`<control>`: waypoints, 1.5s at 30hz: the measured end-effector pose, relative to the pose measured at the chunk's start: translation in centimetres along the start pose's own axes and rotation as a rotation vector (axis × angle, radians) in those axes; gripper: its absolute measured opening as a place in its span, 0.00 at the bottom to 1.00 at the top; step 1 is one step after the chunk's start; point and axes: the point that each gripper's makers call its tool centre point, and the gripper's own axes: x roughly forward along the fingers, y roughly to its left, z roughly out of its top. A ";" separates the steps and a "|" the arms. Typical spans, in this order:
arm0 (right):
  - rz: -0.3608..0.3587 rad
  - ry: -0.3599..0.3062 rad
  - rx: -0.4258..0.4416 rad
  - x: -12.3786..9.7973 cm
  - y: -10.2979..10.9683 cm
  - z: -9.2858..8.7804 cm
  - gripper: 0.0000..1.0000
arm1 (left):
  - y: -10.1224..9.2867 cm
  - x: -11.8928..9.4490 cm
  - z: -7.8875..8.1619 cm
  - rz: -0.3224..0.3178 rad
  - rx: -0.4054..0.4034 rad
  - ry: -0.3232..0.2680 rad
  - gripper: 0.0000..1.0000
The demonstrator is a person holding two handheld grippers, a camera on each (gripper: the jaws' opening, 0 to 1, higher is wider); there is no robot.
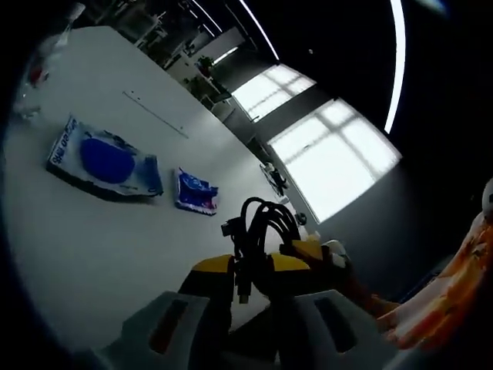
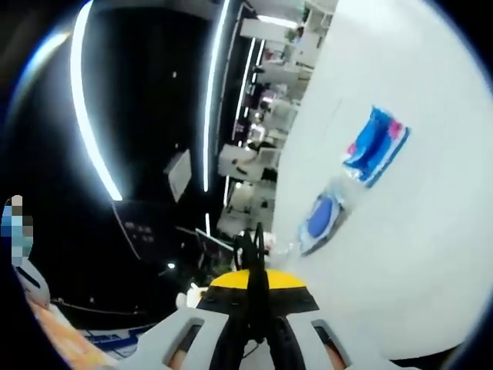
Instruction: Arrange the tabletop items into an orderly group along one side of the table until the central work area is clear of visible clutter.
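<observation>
- Both grippers clench one bundle of black cable: the left gripper (image 1: 248, 289) pinches the looped cable (image 1: 258, 231) above the white table (image 1: 92, 254); the right gripper (image 2: 258, 304) grips it edge-on.
- Beyond the cable lies a small blue packet (image 1: 196, 192).
- Farther past that packet sits a larger blue-and-white pouch (image 1: 104, 160).

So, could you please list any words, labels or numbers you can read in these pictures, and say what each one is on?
No text reads clearly enough to quote.
Large blue pack: white lettering along its left edge, too blurred to read.
Small blue pack: pale print, too small to read.
In the right gripper view, both packs are too blurred for any print.
Black cable in the tongs: no label seen.
</observation>
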 end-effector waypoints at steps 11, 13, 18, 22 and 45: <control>0.026 -0.014 -0.025 0.8 0.7 2.4 0.00 | 0.8 0.3 1.3 -0.003 0.056 -0.040 0.22; 0.027 -0.020 -0.024 0.8 0.5 2.8 0.00 | 1.2 0.1 0.8 0.015 0.074 -0.020 0.23; -0.037 -0.011 -0.044 0.7 -1.8 4.0 0.00 | 1.1 -0.9 -0.3 0.026 0.110 0.003 0.23; -0.074 -0.004 -0.046 0.7 -3.6 4.6 0.00 | 1.4 -2.0 -0.2 0.023 0.094 -0.021 0.23; -0.238 -0.019 -0.012 2.7 -10.8 5.1 0.01 | 2.7 -4.1 -0.4 0.091 0.077 -0.076 0.22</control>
